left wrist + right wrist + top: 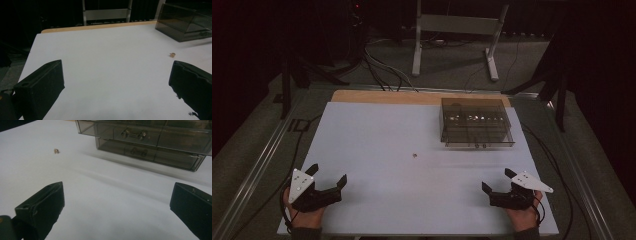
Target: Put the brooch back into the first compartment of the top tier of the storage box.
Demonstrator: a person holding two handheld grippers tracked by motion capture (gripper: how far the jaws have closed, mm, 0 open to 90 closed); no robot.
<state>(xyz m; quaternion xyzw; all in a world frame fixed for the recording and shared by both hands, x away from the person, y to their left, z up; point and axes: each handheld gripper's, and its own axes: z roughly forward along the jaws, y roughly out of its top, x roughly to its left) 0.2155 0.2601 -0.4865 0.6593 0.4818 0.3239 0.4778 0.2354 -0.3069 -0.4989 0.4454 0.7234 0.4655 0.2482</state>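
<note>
High view: drawer box [477, 129] unlabelled, no legible writing.

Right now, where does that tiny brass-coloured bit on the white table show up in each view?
High view: small brass bit at mid-table, left of and nearer than the smoky drawer box.
Left gripper view: right of centre, below the box.
Right gripper view: upper left, left of the box.
Shared landmark: the drawer box.

It looked like a lab or recording studio. A white table [377, 150] sat in a metal rail frame [257, 165] on grey carpet, black curtains [257, 40] closed it in, cables [382, 70] trailed across the far floor, and a stand [457, 30] stood beyond.
</note>
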